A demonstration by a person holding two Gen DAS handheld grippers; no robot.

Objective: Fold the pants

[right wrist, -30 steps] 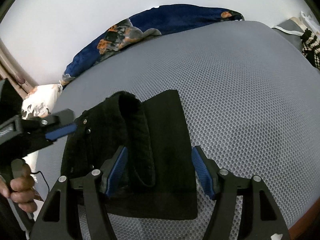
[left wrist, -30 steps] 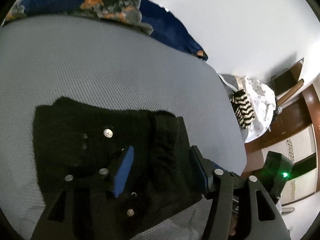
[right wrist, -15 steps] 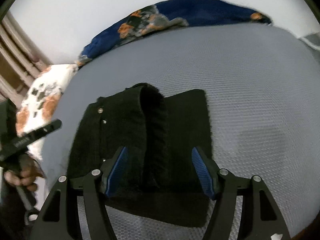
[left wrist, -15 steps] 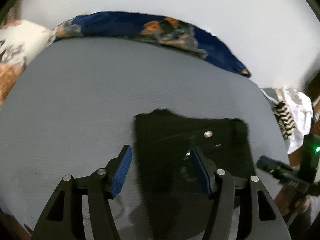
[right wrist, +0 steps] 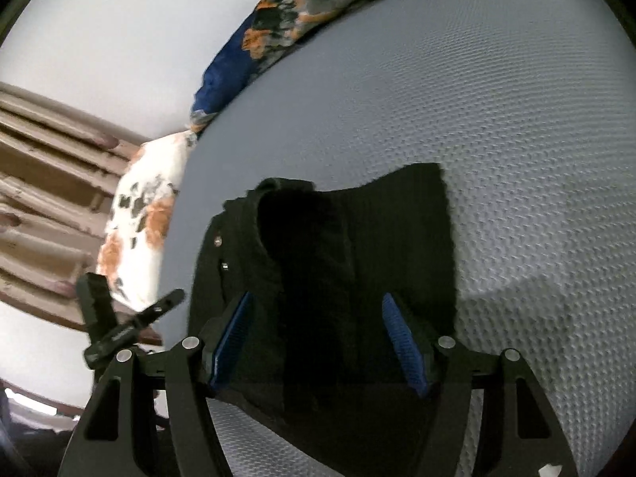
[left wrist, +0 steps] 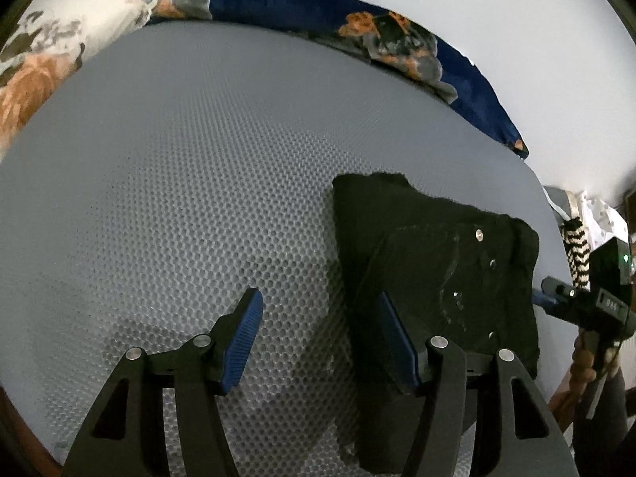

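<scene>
The black pants [left wrist: 437,262] lie folded into a small block on the grey mesh mattress [left wrist: 179,179], metal studs showing on top. My left gripper [left wrist: 318,318] is open at their left edge: its right finger [left wrist: 393,342] is over the black cloth, its left finger over bare mattress. In the right wrist view the pants [right wrist: 338,258] fill the middle, a thick rolled fold running up their centre. My right gripper [right wrist: 318,326] hangs open just above their near part, with cloth under both fingers and nothing pinched. Each gripper shows at the edge of the other's view: right gripper [left wrist: 556,298], left gripper [right wrist: 135,326].
A blue floral blanket [left wrist: 357,28] runs along the mattress's far edge by the white wall. A white and orange floral pillow [left wrist: 39,59] sits at the left corner. A black-and-white striped cloth [left wrist: 576,246] lies beyond the right edge. A wooden slatted headboard [right wrist: 39,198] stands behind the pillow.
My left gripper slid left off the top of the pants to their left edge. The right gripper turned leftward and dipped closer to the pants. The pants lie unmoved.
</scene>
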